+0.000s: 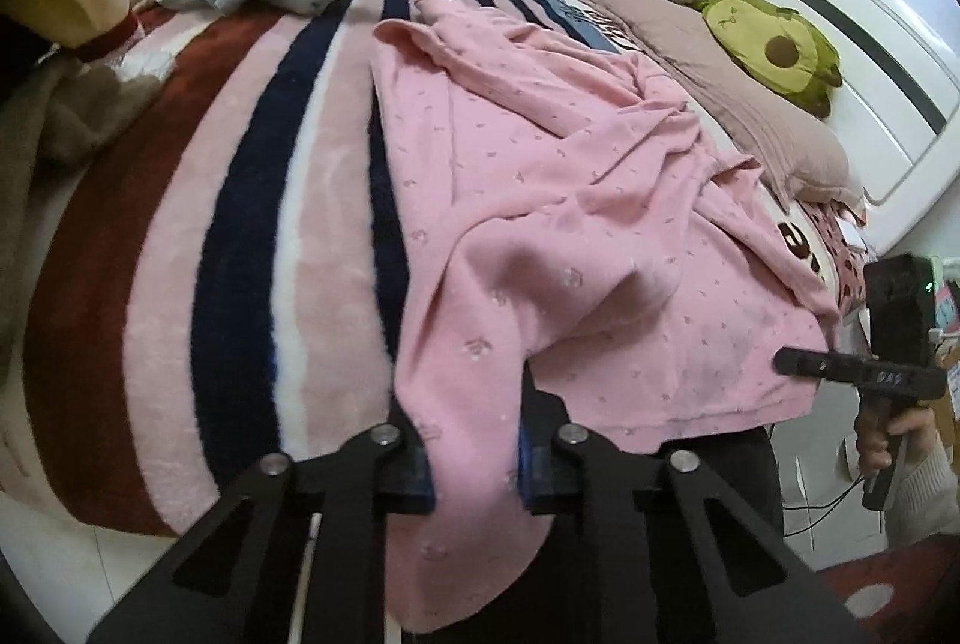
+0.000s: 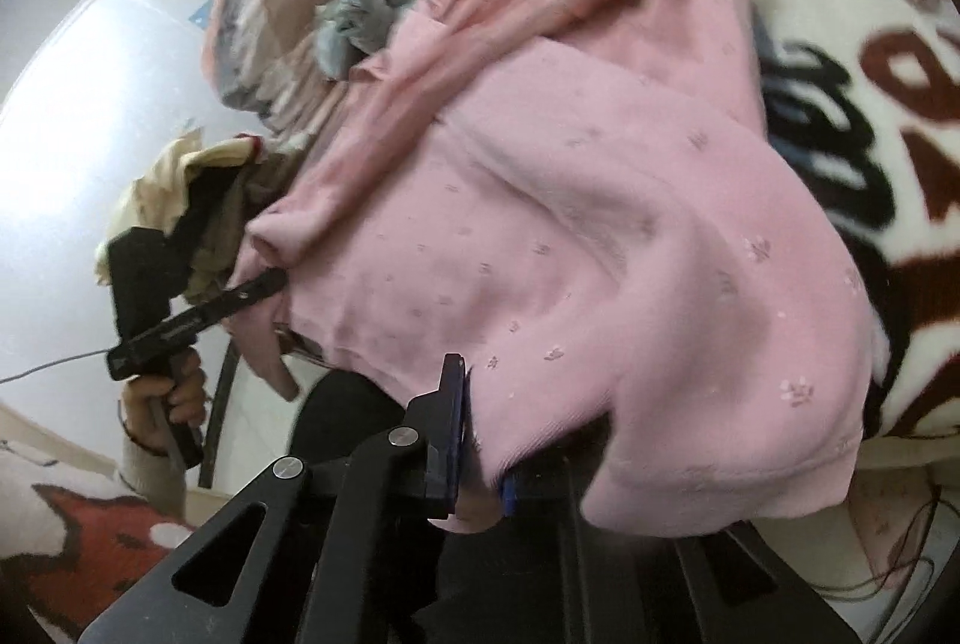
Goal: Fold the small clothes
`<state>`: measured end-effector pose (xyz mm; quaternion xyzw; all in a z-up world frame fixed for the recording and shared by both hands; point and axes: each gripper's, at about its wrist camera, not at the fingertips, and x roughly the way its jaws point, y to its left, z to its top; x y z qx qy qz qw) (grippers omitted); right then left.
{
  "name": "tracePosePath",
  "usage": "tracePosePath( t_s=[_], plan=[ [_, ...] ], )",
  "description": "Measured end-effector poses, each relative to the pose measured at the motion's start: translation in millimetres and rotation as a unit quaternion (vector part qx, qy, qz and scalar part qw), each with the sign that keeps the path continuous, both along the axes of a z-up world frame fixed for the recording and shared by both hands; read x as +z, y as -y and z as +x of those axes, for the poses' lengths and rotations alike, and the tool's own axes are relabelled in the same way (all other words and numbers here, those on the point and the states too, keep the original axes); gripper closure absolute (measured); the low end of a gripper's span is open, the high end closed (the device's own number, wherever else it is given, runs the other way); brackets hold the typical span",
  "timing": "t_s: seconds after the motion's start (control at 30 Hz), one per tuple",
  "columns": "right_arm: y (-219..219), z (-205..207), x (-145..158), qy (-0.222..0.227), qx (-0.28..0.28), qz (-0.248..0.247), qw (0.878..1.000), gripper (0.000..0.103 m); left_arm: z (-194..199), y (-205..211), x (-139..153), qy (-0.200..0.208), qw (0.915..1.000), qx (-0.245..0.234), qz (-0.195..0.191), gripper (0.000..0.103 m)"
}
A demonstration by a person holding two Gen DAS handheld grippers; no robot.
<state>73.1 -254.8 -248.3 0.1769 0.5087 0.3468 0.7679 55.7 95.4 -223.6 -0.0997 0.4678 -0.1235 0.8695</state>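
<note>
Pinching soft pink knit garment (image 1: 540,224) hem, left tool (image 1: 474,458) and right tool (image 2: 480,440) both clamped, rumpled on plush striped blanket (image 1: 240,224)

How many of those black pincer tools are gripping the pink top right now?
2. The left gripper pinches the pink top at its near hem over the bed edge; the right gripper clamps the hem's far right corner. No others show; some may be hidden.

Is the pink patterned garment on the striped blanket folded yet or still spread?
Spread, not folded: the pink patterned garment lies rumpled across the striped blanket, its near hem pinched by both grippers.
</note>
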Motion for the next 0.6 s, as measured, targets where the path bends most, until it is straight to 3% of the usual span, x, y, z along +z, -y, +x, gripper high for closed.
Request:
tracePosePath(
  t_s=[0.6],
  plan=[
    [-6.5,-64.9,78.1,0.124,0.02,0.064,0.99,0.1,-83.6,6.7,68.4,0.088,0.9958,-0.019,-0.015,0.09]
  ],
)
